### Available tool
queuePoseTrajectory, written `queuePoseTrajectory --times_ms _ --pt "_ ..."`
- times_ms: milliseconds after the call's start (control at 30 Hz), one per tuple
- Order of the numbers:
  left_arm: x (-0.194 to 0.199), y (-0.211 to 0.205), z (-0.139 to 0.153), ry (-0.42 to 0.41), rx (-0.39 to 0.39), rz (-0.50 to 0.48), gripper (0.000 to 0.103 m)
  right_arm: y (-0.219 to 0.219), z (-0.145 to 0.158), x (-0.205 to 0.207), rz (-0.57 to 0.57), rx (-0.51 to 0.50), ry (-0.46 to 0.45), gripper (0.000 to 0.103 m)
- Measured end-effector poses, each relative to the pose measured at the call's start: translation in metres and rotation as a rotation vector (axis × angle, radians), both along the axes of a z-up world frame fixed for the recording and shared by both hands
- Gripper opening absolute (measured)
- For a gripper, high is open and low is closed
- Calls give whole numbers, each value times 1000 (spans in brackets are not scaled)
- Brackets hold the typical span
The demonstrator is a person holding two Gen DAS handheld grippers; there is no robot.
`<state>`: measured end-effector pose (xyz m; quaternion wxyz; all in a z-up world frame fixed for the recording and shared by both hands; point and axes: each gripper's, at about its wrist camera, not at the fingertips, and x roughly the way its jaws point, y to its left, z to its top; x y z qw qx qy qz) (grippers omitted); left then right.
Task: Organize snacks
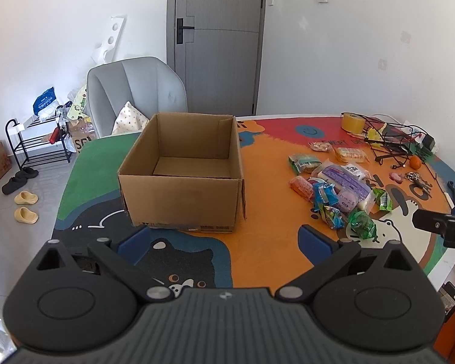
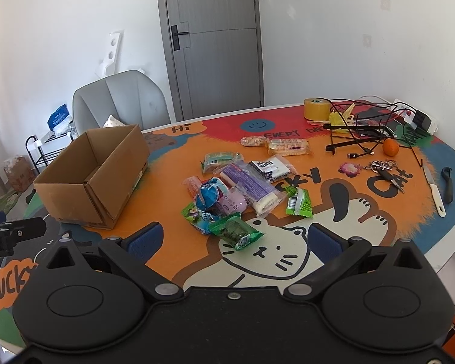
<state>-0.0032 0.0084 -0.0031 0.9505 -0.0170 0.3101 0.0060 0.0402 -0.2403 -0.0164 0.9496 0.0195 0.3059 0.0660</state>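
Open cardboard box and loose snacks on a colourful cartoon counter, both grippers empty.

Left wrist view: the left gripper (image 1: 224,239) hangs with its blue pads wide apart, holding nothing, above the near edge of the counter (image 1: 267,251). The cardboard box (image 1: 182,170) stands open near the left edge, with nothing visible in it. The pile of snacks (image 1: 336,188) lies toward the right edge. Behind are a grey chair (image 1: 136,91), a grey door (image 1: 217,39) and white walls.
Right wrist view: the right gripper (image 2: 235,241) is also spread apart and empty, just before a green snack packet (image 2: 236,230) at the near side of the pile. A roll of tape (image 2: 317,109), cables (image 2: 364,136) and an orange (image 2: 390,147) lie by the far right edge.
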Motion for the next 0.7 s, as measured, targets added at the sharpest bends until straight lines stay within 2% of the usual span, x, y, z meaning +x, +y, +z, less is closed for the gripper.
queuePoseTrajectory --times_ms 700 --pt "7 -1 -5 10 -11 -5 103 -3 -9 6 -3 7 4 103"
